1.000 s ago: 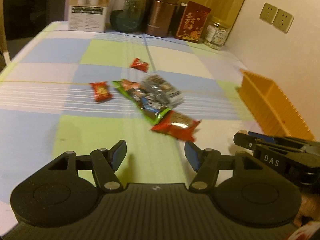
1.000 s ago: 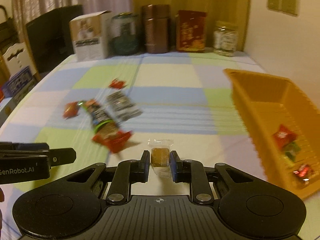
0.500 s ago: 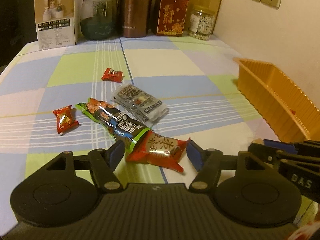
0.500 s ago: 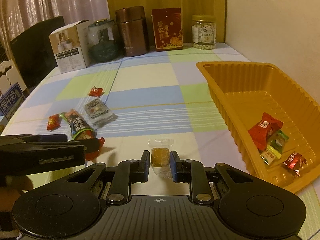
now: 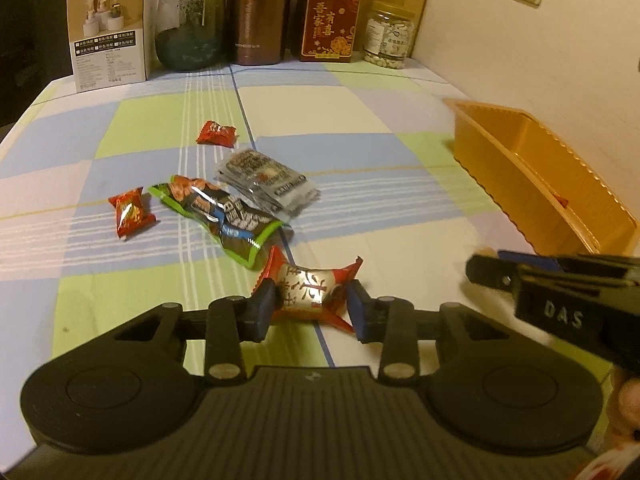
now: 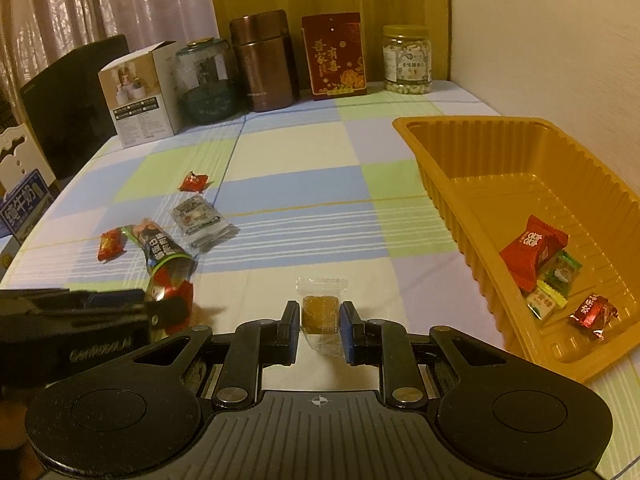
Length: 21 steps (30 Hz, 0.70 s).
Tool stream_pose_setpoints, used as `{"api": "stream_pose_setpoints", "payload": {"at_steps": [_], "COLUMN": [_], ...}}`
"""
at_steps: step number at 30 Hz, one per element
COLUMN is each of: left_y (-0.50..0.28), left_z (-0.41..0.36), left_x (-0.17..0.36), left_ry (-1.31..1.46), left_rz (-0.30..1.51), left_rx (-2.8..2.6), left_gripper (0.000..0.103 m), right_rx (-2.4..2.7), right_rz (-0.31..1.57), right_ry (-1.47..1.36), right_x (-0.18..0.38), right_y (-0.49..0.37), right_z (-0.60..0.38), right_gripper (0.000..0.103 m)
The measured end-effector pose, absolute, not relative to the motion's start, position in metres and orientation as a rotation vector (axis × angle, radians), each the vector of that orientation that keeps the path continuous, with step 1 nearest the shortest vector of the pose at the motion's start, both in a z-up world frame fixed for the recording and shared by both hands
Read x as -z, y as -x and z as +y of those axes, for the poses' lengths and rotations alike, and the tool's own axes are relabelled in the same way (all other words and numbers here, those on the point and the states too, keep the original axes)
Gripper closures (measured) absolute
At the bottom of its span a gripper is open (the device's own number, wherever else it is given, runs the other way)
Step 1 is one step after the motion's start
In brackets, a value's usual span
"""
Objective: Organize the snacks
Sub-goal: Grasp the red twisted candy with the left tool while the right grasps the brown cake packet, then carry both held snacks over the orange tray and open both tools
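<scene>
The left gripper (image 5: 310, 306) has moved onto the red pack (image 5: 308, 290), jaws closing from wide, pads at its sides. The right gripper (image 6: 320, 326) still clamps the clear candy (image 6: 320, 310); the tray (image 6: 472, 152) waits at 2 o'clock.

glossy foil wrapper (image 5: 308, 294); ribbed, seemingly plastic tray (image 6: 520, 184)

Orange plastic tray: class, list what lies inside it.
Inside the orange plastic tray, at its near end: a large red packet, a green-edged sweet, a yellow-edged sweet and a red foil sweet. The near wall hides little.
</scene>
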<state>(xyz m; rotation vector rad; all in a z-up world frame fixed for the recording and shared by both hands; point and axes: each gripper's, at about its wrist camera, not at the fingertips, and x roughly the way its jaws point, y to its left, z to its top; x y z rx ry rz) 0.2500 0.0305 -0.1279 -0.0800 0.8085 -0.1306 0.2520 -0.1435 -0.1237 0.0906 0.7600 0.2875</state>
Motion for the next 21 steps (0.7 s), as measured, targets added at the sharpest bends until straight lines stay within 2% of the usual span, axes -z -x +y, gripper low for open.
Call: {"api": "stream_pose_setpoints", "payload": {"at_steps": [21], "left_y": [-0.198], "left_z": [0.022], "left_x": [0.084], "left_ry": [0.097], "left_rz": [0.763], "left_rx": [0.111], "left_gripper": [0.072], "right_rx": [-0.301], "right_rz": [0.724], "right_ry": [-0.118], "right_x": [0.094], "right_y": [-0.217], "right_z": [-0.156], "right_gripper": [0.081]}}
